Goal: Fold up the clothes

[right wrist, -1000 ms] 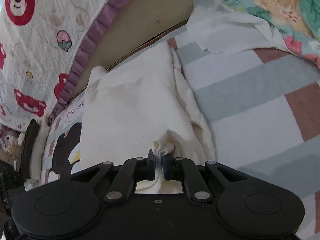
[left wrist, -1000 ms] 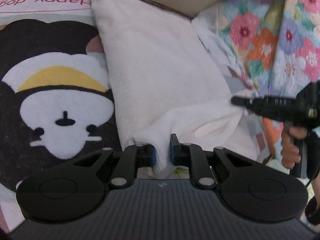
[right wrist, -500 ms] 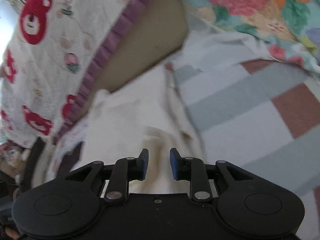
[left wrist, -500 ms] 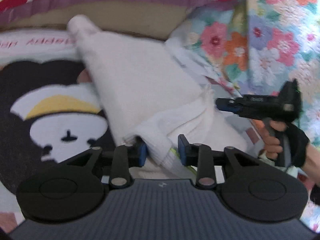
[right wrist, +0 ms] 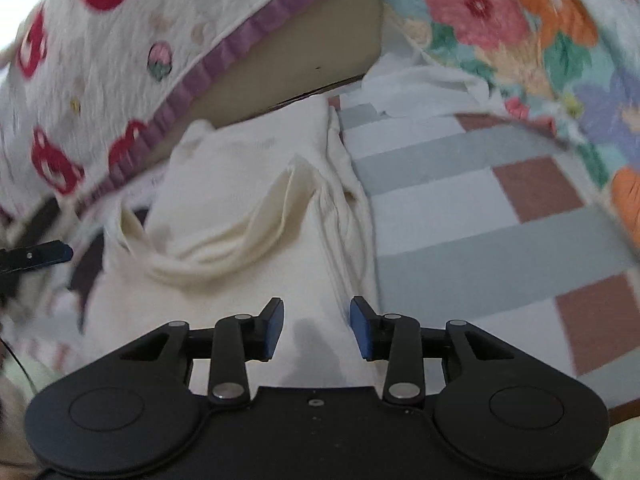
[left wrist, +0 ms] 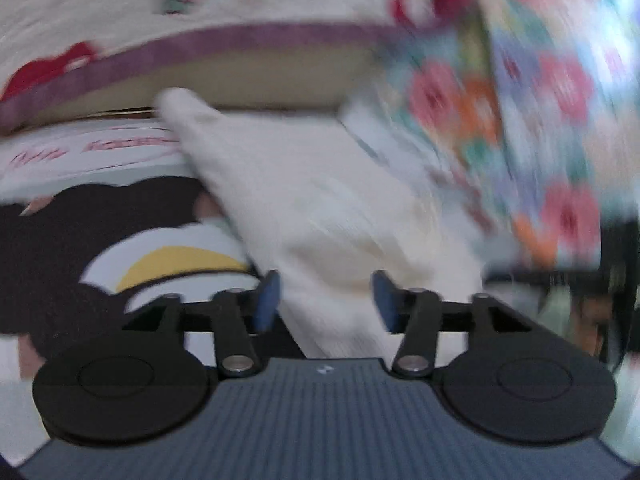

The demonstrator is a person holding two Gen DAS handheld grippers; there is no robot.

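A cream-white knit garment [right wrist: 248, 208] lies folded on the patterned mat, with a loose fold of cloth across its middle. It also shows, blurred, in the left wrist view [left wrist: 320, 200]. My left gripper [left wrist: 325, 300] is open and empty, just above the garment's near end. My right gripper [right wrist: 316, 328] is open and empty over the garment's near edge. The left gripper's tip shows at the left edge of the right wrist view [right wrist: 40, 256].
The mat has a black-and-white cartoon dog print [left wrist: 120, 240] on the left and grey, white and brown blocks [right wrist: 500, 220] on the right. A bear-print quilt with a purple frill [right wrist: 120, 60] and a floral quilt [right wrist: 520, 20] rise behind. A white cloth [right wrist: 420, 84] lies at the back.
Both grippers have let go of the garment, opened wide and pulled back and up. The cloth has dropped onto the folded garment.
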